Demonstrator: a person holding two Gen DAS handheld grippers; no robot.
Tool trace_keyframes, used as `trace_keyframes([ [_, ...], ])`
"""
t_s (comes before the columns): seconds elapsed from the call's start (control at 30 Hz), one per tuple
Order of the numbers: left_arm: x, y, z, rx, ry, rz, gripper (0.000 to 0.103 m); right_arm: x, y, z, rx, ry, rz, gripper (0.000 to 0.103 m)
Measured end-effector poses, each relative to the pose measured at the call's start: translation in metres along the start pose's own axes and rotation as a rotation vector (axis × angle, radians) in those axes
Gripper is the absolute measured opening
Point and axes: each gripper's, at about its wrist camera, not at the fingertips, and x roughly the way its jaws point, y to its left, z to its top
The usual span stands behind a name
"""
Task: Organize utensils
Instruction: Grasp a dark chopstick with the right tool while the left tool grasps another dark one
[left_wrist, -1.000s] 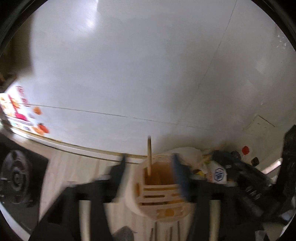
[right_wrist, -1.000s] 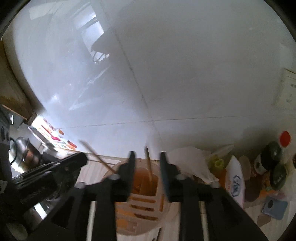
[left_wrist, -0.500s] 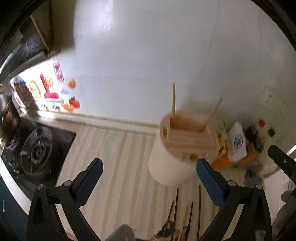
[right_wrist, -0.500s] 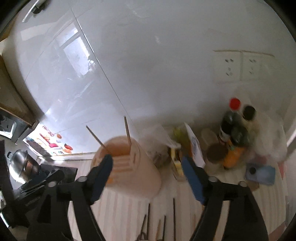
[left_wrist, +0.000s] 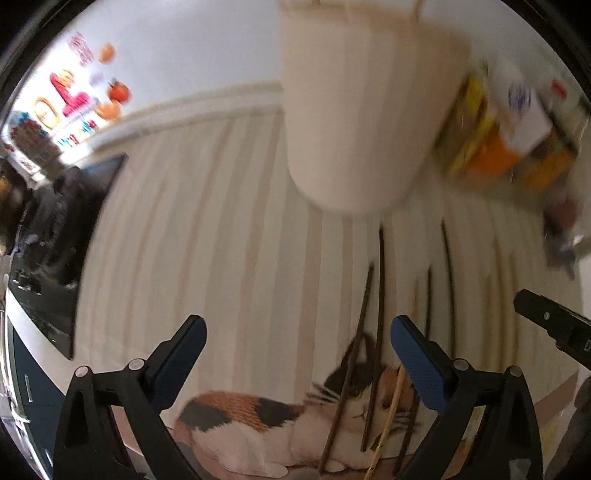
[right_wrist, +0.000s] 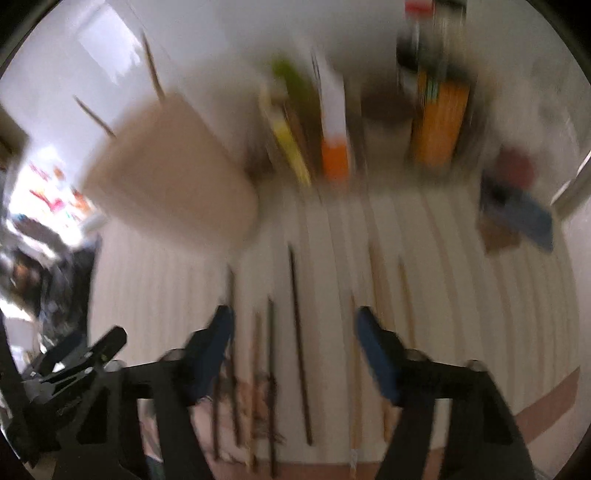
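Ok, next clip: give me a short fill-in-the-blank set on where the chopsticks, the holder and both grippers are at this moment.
1. The loose dark and pale wooden chopsticks lie flat on the cream ____ mat.
2. The mat's near end shows a picture of a calico ____.
3. The tall cream cylindrical utensil holder already has ____ sticks poking out of its top in the right wrist view.
4. Neither the left gripper nor the right gripper has a chopstick ____ between its pads.

Missing words: striped; cat; two; clamped
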Motion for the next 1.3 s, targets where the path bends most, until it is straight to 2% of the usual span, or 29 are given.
trace_keyframes([
  [0.07,0.022,-0.004,-0.008,0.022,0.063,-0.011,0.08,0.022,-0.005,-0.007,0.0,0.057,-0.006,0.045],
  [0.17,0.049,-0.01,-0.018,0.046,0.14,-0.037,0.066,0.047,-0.01,-0.019,-0.011,0.12,-0.021,0.036],
  [0.27,0.068,-0.017,-0.025,0.076,0.178,-0.041,0.052,0.061,-0.009,-0.028,-0.031,0.159,-0.029,0.035],
  [0.33,0.077,-0.023,-0.029,0.099,0.195,-0.04,0.047,0.07,-0.006,-0.031,-0.051,0.181,-0.035,0.035],
  [0.4,0.076,-0.024,-0.028,0.106,0.171,-0.045,0.039,0.079,-0.005,-0.031,-0.067,0.198,-0.039,0.035],
  [0.47,0.078,-0.024,-0.027,0.101,0.173,-0.077,0.007,0.087,-0.003,-0.034,-0.081,0.211,-0.049,0.035],
  [0.5,0.079,-0.023,-0.026,0.096,0.174,-0.059,0.004,0.092,0.0,-0.034,-0.092,0.218,-0.059,0.035],
  [0.63,0.083,-0.005,-0.02,0.029,0.187,-0.053,0.004,0.109,0.008,-0.034,-0.131,0.238,-0.083,0.035],
  [0.7,0.084,0.004,-0.017,0.008,0.194,-0.048,0.004,0.114,0.013,-0.036,-0.152,0.232,-0.111,0.024],
  [0.77,0.084,0.014,-0.019,-0.01,0.204,-0.048,0.004,0.114,0.016,-0.04,-0.17,0.227,-0.149,0.008],
  [0.8,0.084,0.017,-0.019,-0.014,0.207,-0.05,0.004,0.113,0.015,-0.043,-0.166,0.232,-0.153,0.006],
  [1.0,0.08,0.038,-0.019,-0.005,0.203,-0.052,0.004,0.103,0.001,-0.074,-0.16,0.314,-0.156,0.006],
  [1.13,0.082,0.031,-0.024,0.005,0.21,-0.05,0.004,0.099,-0.006,-0.089,-0.168,0.349,-0.159,0.006],
  [1.2,0.081,0.024,-0.021,0.016,0.211,-0.048,0.004,0.099,-0.007,-0.089,-0.155,0.373,-0.163,0.007],
  [1.3,0.081,0.025,-0.019,0.025,0.217,-0.05,0.004,0.102,-0.007,-0.082,-0.164,0.36,-0.199,0.007],
])
